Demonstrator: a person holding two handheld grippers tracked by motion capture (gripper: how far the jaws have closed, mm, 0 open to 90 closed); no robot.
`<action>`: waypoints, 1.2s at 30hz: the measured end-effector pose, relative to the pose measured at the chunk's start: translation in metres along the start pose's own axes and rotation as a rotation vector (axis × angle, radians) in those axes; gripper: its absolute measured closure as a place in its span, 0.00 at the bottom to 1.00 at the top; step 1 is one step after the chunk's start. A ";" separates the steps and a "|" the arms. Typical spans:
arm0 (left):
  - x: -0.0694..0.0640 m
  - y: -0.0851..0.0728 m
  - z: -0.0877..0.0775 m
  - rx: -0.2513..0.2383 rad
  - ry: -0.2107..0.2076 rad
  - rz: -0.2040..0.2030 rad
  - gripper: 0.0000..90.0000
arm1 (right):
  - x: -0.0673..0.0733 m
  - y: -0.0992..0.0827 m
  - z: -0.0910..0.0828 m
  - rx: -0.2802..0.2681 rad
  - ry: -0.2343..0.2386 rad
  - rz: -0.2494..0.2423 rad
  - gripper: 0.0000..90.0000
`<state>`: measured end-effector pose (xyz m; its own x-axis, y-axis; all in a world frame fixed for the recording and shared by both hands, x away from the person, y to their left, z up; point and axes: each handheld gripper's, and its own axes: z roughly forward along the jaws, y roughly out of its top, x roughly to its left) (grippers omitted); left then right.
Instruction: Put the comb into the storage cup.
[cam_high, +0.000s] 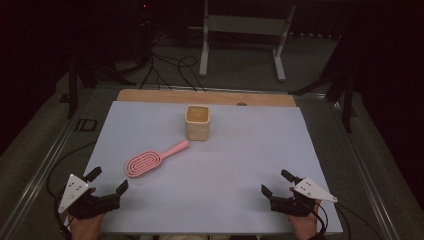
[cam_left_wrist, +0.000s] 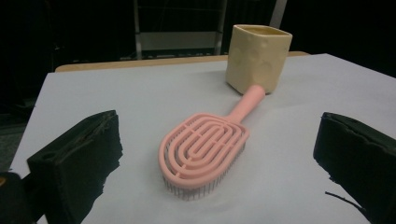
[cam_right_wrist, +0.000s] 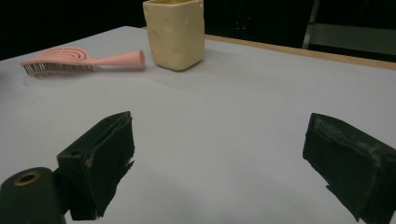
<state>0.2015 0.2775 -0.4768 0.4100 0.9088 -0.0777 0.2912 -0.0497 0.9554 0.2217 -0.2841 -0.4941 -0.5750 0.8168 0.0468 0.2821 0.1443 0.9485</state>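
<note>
1. The pink hairbrush (cam_high: 150, 159) lies bristles down, left of centre, its handle pointing at the cream cup (cam_high: 197, 121) farther back.
2. The left gripper (cam_high: 106, 186) sits nearest, jaws wide and empty, aimed at the brush, probably for pickup.
3. The right gripper (cam_high: 276, 183) waits near right, also wide, empty.

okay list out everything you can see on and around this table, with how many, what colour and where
hairbrush: one, pink, bristles down, left of table centre, handle toward the cup
cup: one, cream yellow, squarish, upright, far centre of the table
table: one, pale lilac sheet, wooden strip at far edge
metal frame: one, white-grey, on the floor beyond the table
cables: several, black, on the floor beyond the table
left tool: one, black, near left corner, open
right tool: one, black, near right corner, open
</note>
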 end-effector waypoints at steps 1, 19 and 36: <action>0.000 0.002 0.000 -0.005 -0.003 -0.005 0.02 | 0.000 0.000 0.000 0.003 -0.003 -0.004 0.10; 0.004 0.022 0.012 -0.008 -0.011 -0.035 0.01 | -0.002 -0.001 -0.006 0.002 -0.023 -0.005 0.10; -0.007 0.044 0.048 0.024 -0.045 0.007 0.01 | 0.005 -0.002 -0.002 0.009 -0.024 -0.018 0.10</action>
<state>0.2525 0.2488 -0.4483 0.4506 0.8887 -0.0845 0.3087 -0.0663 0.9488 0.2172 -0.2817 -0.4948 -0.5616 0.8271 0.0217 0.2782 0.1641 0.9464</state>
